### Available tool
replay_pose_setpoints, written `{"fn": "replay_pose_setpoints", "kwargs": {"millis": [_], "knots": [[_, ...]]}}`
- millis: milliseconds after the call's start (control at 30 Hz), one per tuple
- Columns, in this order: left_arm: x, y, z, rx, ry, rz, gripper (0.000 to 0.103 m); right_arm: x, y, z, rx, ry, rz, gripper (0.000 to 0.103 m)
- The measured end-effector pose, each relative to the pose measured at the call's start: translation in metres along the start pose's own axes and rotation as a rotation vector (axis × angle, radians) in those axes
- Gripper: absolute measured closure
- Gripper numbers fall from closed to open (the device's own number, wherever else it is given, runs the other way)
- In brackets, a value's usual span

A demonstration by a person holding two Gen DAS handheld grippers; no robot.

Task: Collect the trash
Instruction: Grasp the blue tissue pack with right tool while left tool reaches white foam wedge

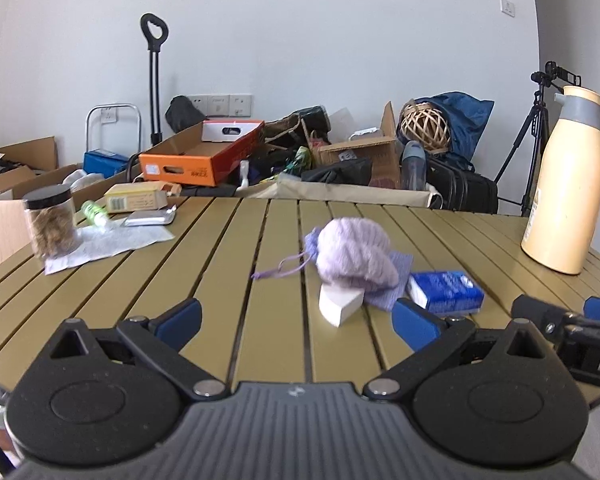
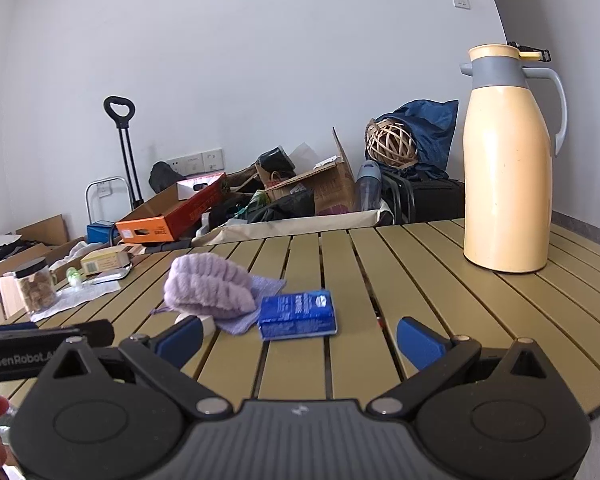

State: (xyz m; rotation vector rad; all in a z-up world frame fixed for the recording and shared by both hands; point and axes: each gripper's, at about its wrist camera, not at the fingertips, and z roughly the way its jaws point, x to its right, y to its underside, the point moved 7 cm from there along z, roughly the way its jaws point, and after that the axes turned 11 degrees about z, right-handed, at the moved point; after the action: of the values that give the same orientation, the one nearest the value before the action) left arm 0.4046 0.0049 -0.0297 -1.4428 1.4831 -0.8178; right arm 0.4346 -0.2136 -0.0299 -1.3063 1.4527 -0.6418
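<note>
Both grippers empty, trash still lying on the table.

Left gripper and right gripper hang spread wide just above the near edge of the slatted table, and I am gripping nothing. By my reckoning the collecting has hardly begun: the blue carton lies flat ahead of my right fingers, touching the lilac cloth under the fluffy purple bundle, with a white wedge tucked at its front. At the far left, wrappers and crumpled paper sit by a jar. No bin shows.

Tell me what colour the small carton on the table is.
Blue with white print; the small carton shows best in the right wrist view.
</note>
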Motion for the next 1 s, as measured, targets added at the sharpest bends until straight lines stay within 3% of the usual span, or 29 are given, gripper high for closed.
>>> {"fn": "replay_pose_setpoints", "kwargs": {"millis": [300,733,1000], "knots": [[-0.012,-0.008,0.039,-0.034,-0.031,-0.052,0.000,-0.007,-0.008,0.052,-0.040,0.011,-0.011,0.000],[-0.037,-0.004,0.073,-0.082,-0.052,-0.095,0.000,-0.016,0.005,0.128,-0.200,0.100,-0.051,0.002],[-0.038,-0.004,0.078,-0.088,-0.043,-0.115,0.000,-0.016,0.009,0.142,-0.254,0.094,-0.041,0.029]]}}
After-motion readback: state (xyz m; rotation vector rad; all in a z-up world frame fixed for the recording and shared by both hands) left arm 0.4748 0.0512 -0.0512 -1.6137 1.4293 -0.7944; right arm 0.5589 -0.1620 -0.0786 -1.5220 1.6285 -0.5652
